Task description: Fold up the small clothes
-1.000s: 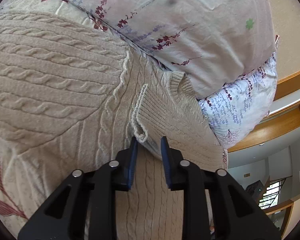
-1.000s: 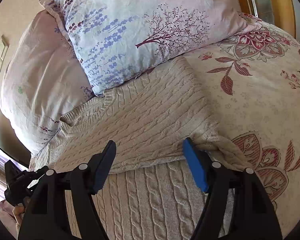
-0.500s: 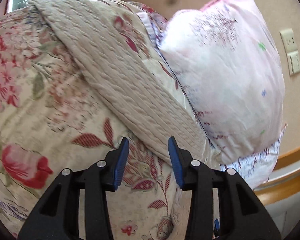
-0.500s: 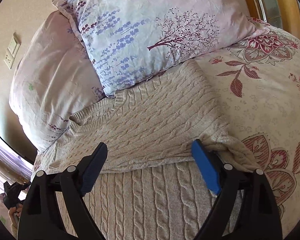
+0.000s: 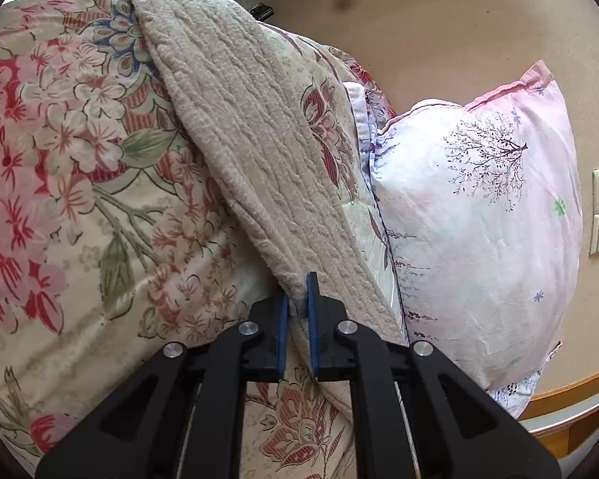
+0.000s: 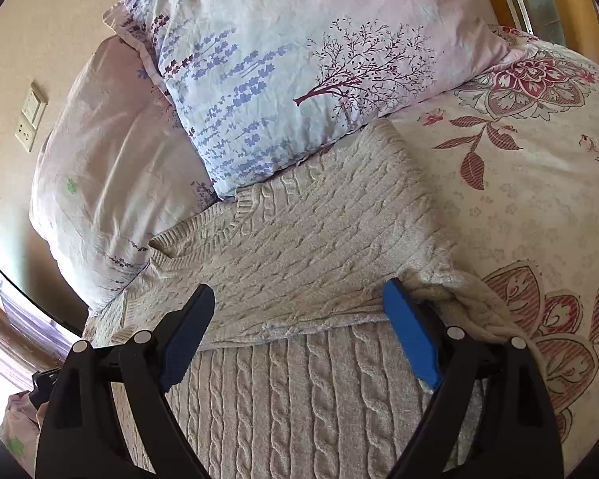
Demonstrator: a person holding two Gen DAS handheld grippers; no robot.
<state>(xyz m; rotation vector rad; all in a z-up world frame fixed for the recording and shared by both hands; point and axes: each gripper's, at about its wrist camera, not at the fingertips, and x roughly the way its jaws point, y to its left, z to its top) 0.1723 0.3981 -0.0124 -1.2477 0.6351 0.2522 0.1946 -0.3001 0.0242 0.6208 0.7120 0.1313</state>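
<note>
The sweater (image 6: pixel 299 247), a cream cable knit, lies on the bed (image 6: pixel 539 183) up against the pillows (image 6: pixel 283 60), its upper part already doubled over the lower. It looks soft, thick and fairly heavy for its size; it should drape and sag rather than hold a crease, so edges and corners are probably the best places to grip.

The left gripper (image 5: pixel 297 303) is pinched nearly closed on a sweater edge (image 5: pixel 255 151), which stretches away from it in a band. The right gripper (image 6: pixel 299 335) is wide open, hovering over the fold line and holding nothing.

Only the right view shows the sweater's overall layout; only the left view shows the pinch.
</note>
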